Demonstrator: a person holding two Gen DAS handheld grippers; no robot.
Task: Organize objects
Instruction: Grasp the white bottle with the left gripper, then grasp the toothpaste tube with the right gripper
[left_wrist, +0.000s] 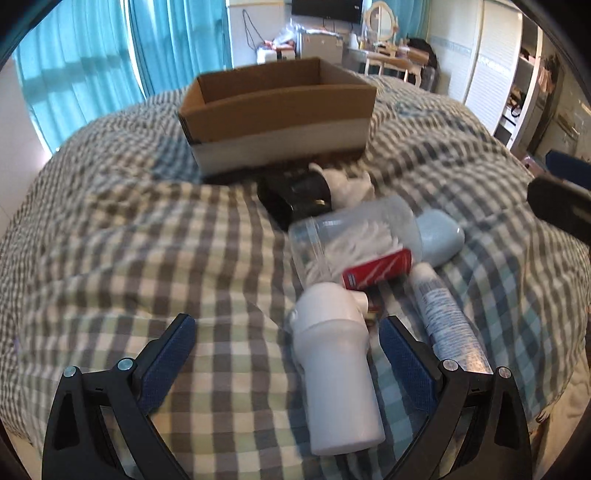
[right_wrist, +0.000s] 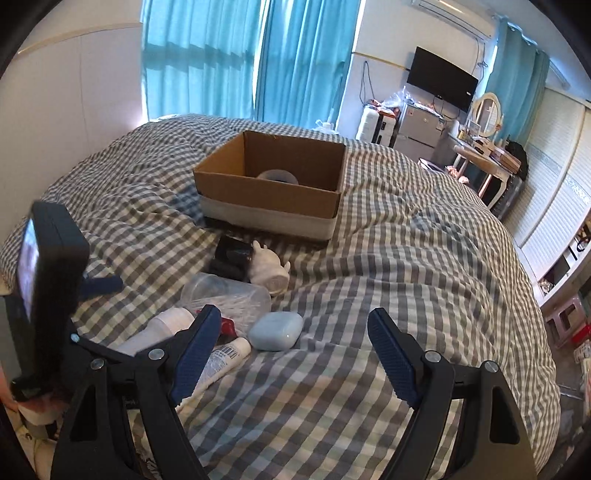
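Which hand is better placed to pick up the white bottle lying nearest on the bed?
Left. Its open tongs already straddle the white bottle. The right tongs, also open, hang over bare blanket, with the bottle off to their left behind one finger.

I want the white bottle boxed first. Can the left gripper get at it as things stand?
Probably yes: the white bottle lies on the bedspread between the open fingers of the left gripper, nothing on top; only the red box crowds its cap.
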